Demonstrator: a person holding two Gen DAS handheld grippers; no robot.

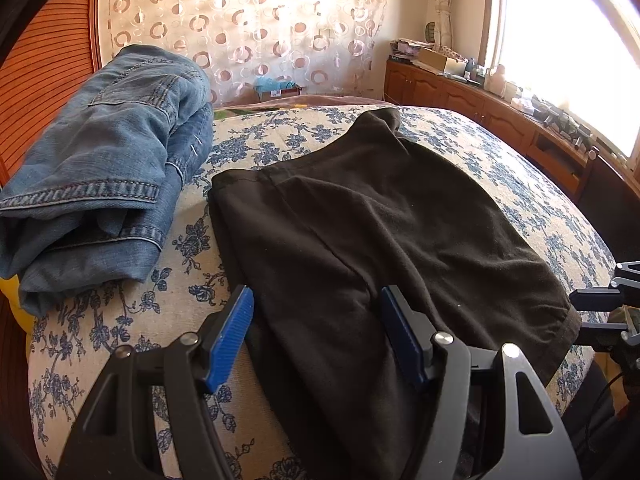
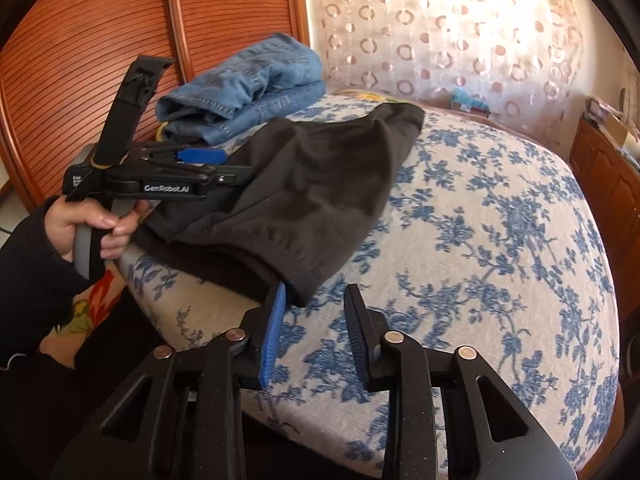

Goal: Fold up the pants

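Floral bedspread (image 2: 500,220) carried dark pants (image 1: 360,220) beside folded jeans (image 1: 100,160); left tongs (image 1: 316,336) and right tongs (image 2: 316,332) both spread, empty; cloth looked soft, limp, best pinched at hem corners.

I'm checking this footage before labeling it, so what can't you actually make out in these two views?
- Black pants: near end runs off the left wrist view's bottom edge, behind the left gripper.
- Jeans: partly hidden behind that gripper in the right wrist view.
- Cabinet clutter: too small, washed out by window glare.
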